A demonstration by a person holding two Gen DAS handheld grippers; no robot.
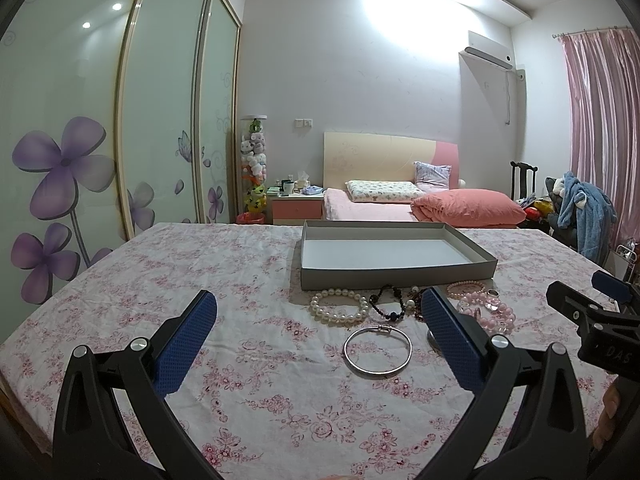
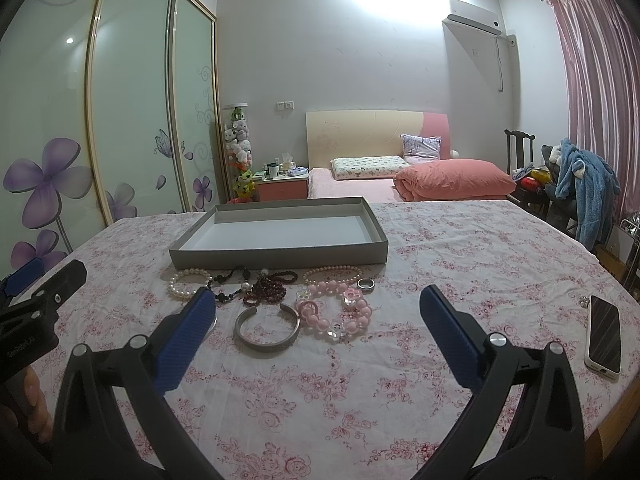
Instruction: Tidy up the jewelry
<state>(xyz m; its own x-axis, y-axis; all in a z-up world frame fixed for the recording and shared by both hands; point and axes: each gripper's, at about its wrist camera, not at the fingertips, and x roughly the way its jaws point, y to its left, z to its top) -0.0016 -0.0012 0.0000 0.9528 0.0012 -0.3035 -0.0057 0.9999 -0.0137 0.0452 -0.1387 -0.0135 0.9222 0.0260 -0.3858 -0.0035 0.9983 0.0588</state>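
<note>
A shallow grey box (image 1: 394, 274) (image 2: 280, 258) with nothing in it lies on the flowered tablecloth. In front of it are a white pearl bracelet (image 1: 339, 306) (image 2: 188, 283), dark bead strings (image 1: 390, 304) (image 2: 269, 286), pink bead bracelets (image 1: 486, 312) (image 2: 340, 312), a thin silver bangle (image 1: 378, 350), a wide silver cuff (image 2: 267, 328) and a silver ring (image 2: 365, 284). My left gripper (image 1: 318, 312) is open, above the cloth just short of the bangle. My right gripper (image 2: 318, 308) is open too, near the cuff and pink beads. Both hold nothing.
A phone (image 2: 605, 334) lies near the table's right edge with a small trinket (image 2: 584, 301) beside it. Behind the table are a bed (image 1: 420, 200), a nightstand (image 1: 298, 206), a wardrobe with flower doors (image 1: 100, 140) and a chair with clothes (image 2: 580, 184).
</note>
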